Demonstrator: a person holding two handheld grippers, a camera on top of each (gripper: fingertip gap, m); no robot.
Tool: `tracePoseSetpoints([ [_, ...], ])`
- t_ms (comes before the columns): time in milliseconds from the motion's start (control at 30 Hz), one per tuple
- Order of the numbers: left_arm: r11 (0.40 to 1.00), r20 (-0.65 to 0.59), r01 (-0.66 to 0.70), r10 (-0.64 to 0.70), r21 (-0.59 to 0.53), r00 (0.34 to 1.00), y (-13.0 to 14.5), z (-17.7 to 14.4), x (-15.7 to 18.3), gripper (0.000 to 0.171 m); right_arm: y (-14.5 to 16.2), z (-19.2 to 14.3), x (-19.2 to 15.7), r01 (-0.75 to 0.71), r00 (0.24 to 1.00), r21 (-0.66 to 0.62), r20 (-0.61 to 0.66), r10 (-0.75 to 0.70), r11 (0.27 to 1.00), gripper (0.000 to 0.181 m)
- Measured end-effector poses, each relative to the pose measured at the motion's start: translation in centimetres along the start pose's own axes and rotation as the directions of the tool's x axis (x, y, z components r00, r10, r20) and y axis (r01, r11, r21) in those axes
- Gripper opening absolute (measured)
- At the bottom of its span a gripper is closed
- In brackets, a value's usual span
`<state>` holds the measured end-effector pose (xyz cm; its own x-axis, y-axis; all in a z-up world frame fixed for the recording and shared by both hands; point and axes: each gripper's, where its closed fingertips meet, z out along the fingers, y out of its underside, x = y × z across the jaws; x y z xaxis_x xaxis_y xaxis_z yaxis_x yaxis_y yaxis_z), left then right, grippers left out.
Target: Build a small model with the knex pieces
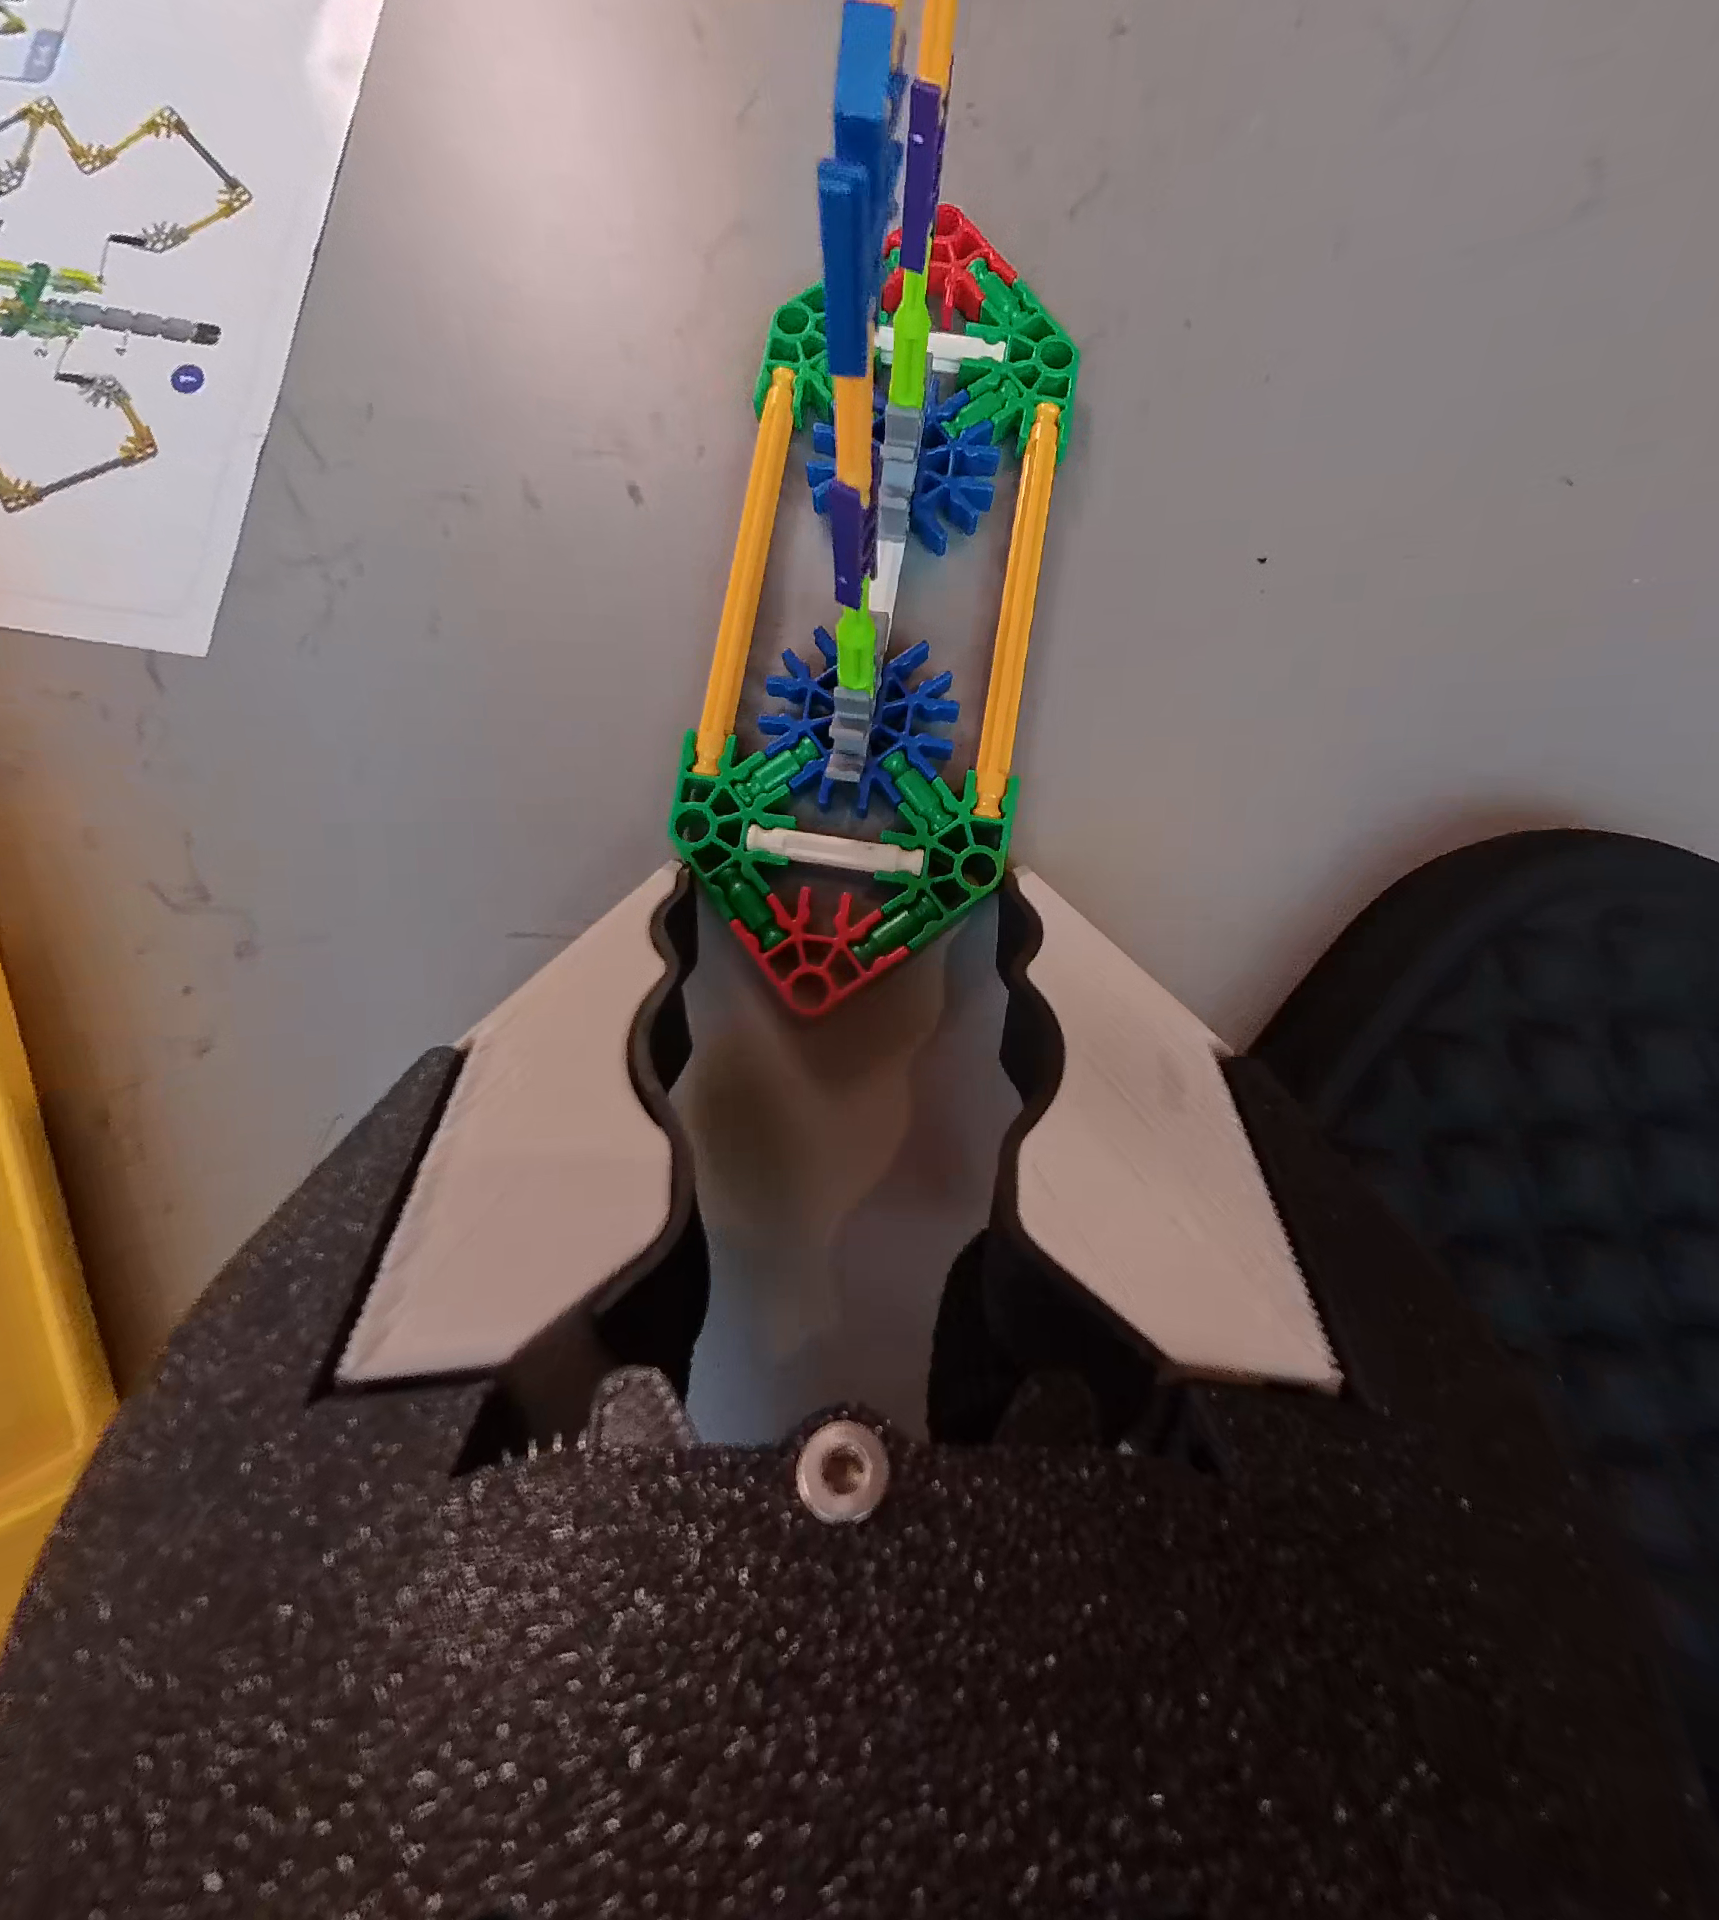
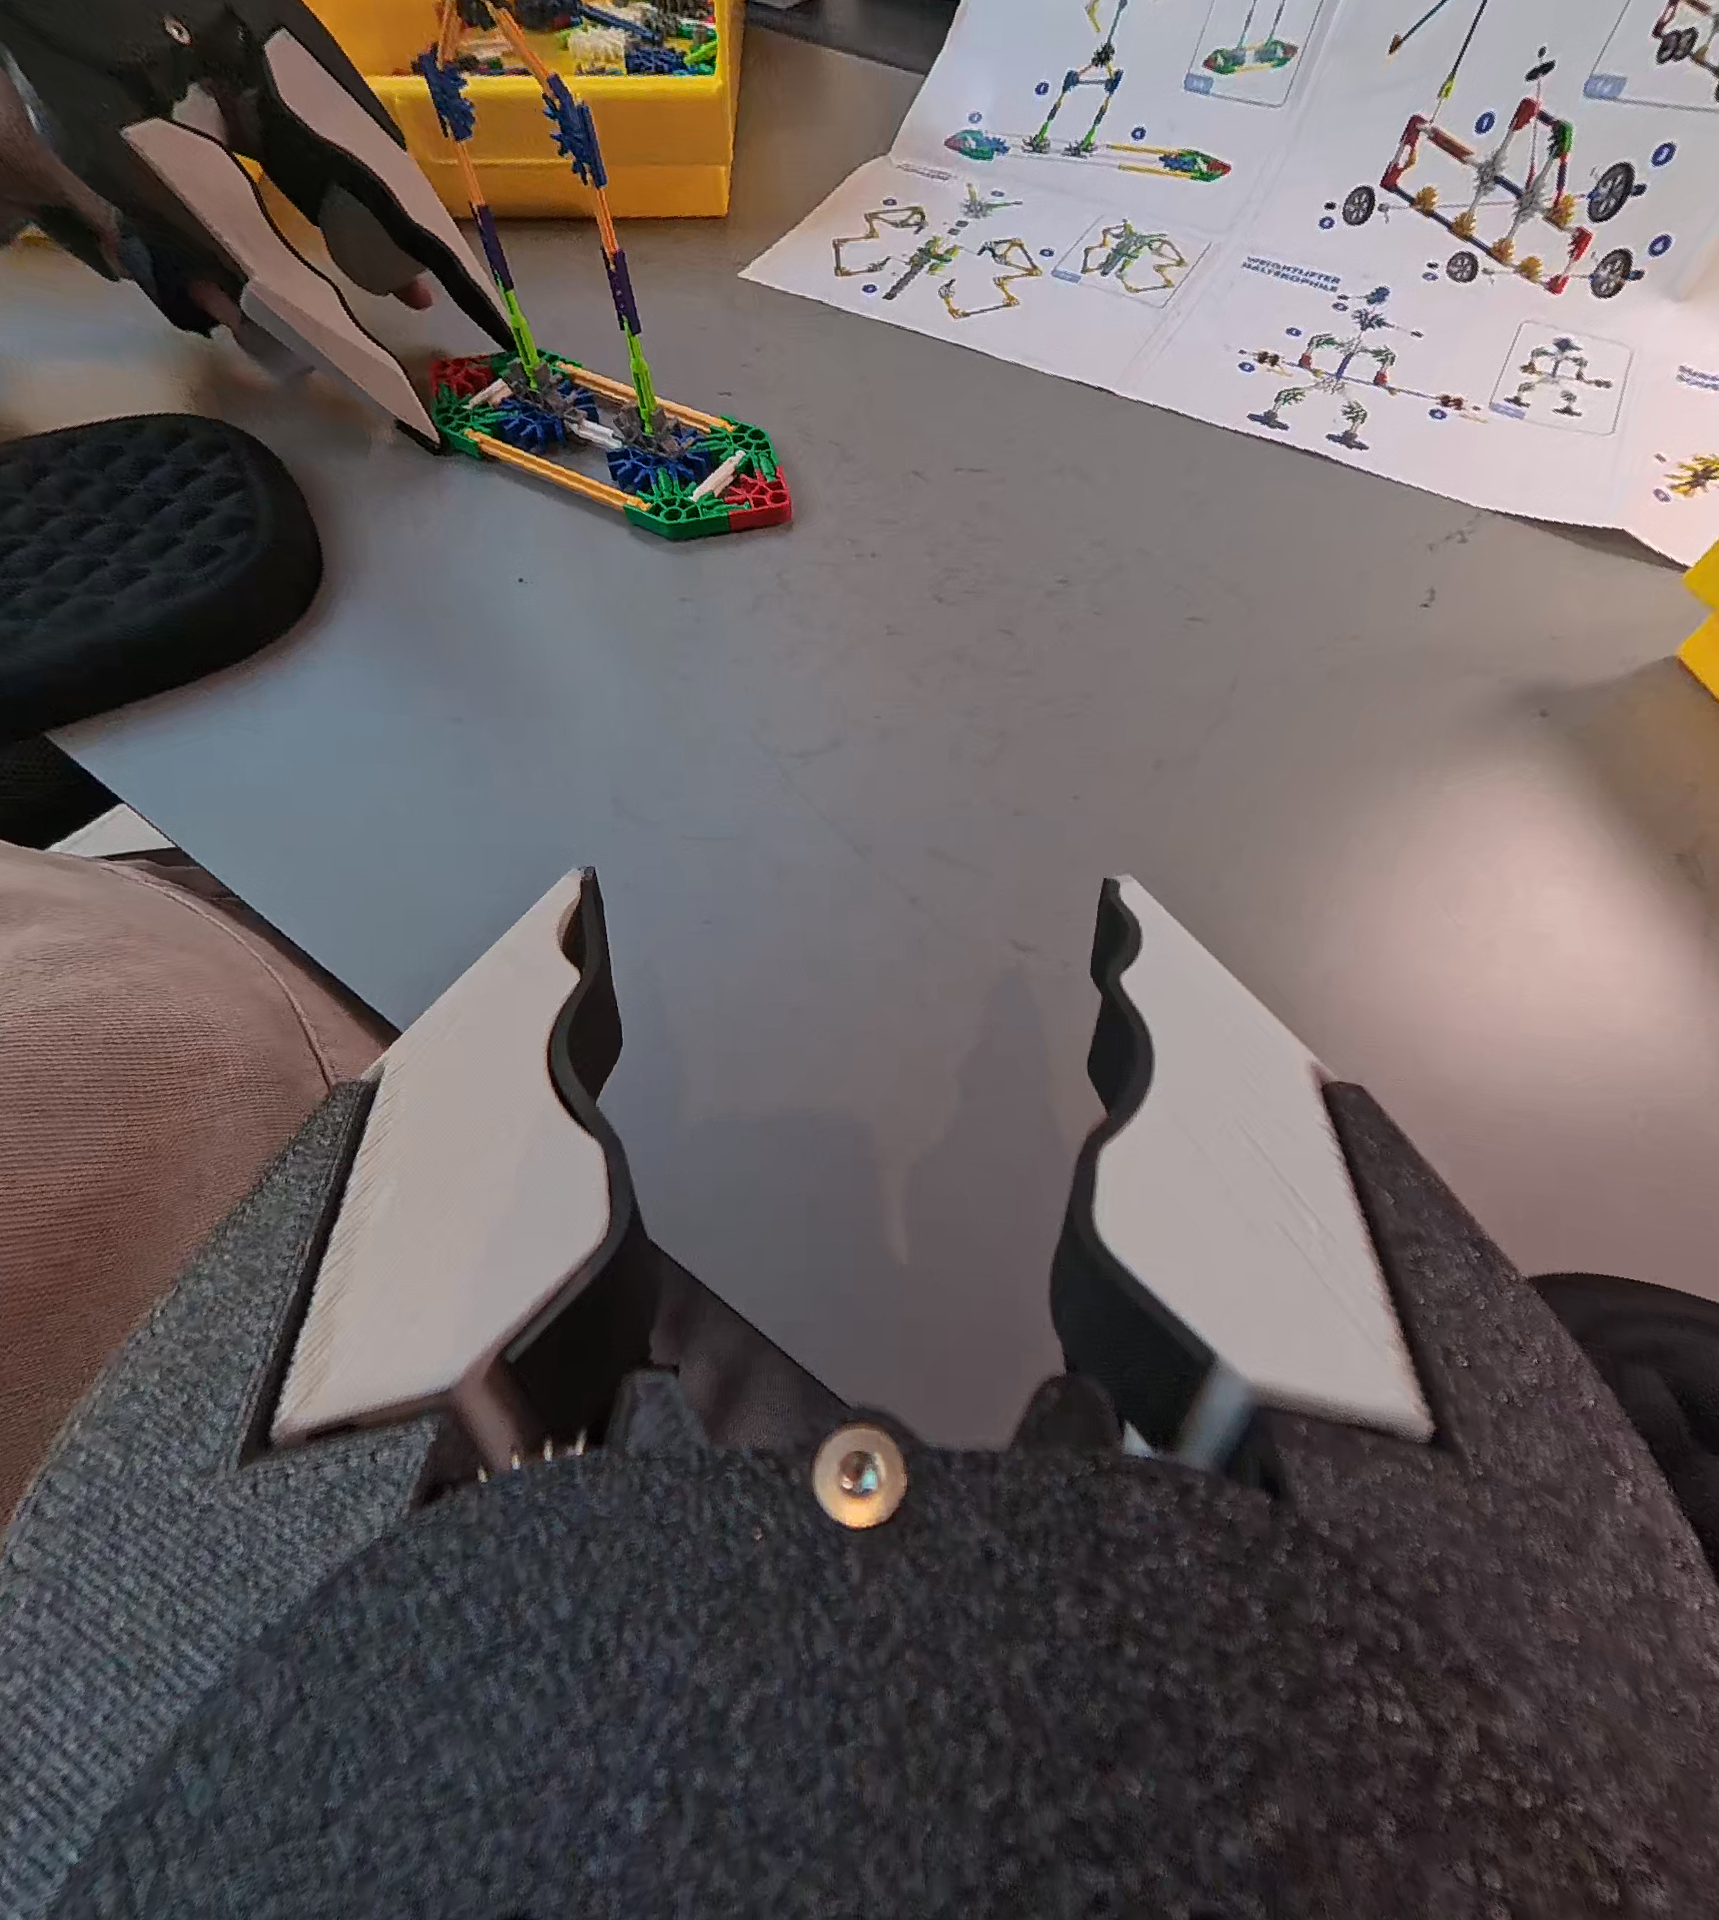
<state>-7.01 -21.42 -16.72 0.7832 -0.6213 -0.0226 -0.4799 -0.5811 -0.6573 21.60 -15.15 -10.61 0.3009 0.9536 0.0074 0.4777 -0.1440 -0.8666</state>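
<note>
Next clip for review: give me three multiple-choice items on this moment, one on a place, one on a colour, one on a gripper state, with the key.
1. Where is the left gripper?
A. At the near end of the toy model
B. Inside the yellow bin
C. On the instruction sheet

2. What colour is the model's connector nearest that gripper?
A. Red
B. White
C. Black

3. How is the right gripper?
A. Shut on a rod
B. Open, holding nothing
C. Shut on paper

Key: A, its fingertips flank the model's end; A, the tip piece is red; B, only grey table shows between its fingers.
</note>
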Motion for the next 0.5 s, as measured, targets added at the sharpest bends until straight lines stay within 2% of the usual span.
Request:
tracePoseSetpoints([
  [267,0.999,-0.007,-0.033,0.033,-0.025,0.999,-2.7,2.3,-0.2,0.058,0.3,-0.5,1.0,-0.005,0.999,-0.007,-0.047,0.005,1.0,0.093],
  [500,0.999,0.012,-0.006,0.007,-0.052,1.0,-5.8,5.0,0.2,0.058,0.1,-1.1,1.1,0.016,0.996,-0.01,-0.086,-0.017,1.0,0.096],
])
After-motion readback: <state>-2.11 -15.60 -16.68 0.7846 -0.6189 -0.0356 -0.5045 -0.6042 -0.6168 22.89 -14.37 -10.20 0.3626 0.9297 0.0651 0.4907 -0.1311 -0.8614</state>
